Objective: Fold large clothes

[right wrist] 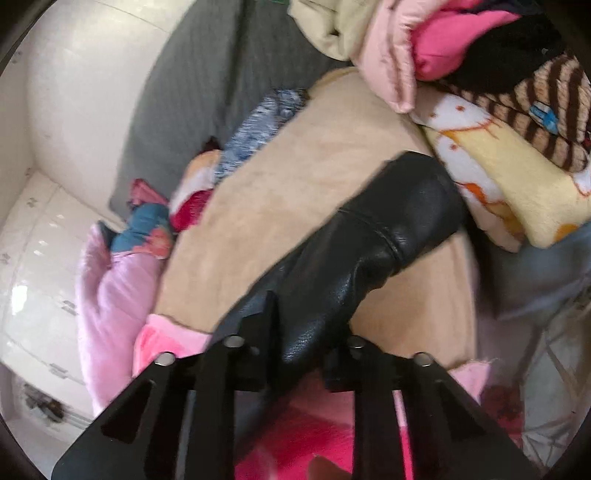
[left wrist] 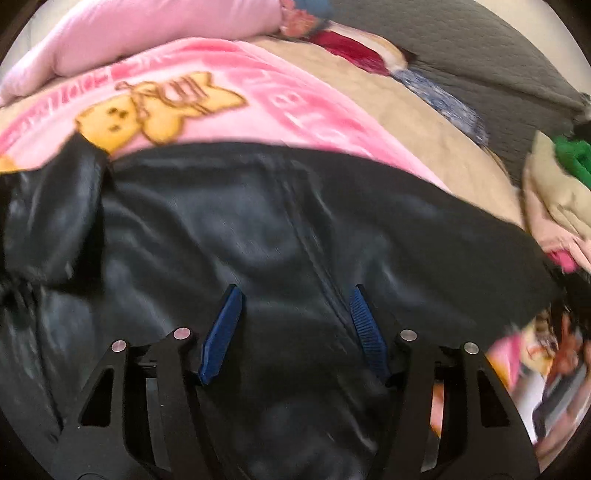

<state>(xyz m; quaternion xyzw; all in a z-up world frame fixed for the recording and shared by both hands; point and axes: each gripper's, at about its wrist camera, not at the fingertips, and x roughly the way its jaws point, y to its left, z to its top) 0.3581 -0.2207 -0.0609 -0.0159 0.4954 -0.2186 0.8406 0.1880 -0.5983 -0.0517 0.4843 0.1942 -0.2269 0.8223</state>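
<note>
While right fingers (right wrist: 303, 332) clamp jacket sleeve (right wrist: 369, 236)

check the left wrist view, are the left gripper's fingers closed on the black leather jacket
No, the left gripper has its blue fingers spread wide apart above the black leather jacket, pinching nothing.

The jacket (left wrist: 258, 236) lies spread on a blanket (left wrist: 229, 110), with a pillow (left wrist: 155, 33) behind it. A sheet (left wrist: 424, 125) lies right of the blanket, and a clothes pile (right wrist: 480, 55) sits beyond the jacket's sleeve (right wrist: 369, 240), which rests on that sheet.
</note>
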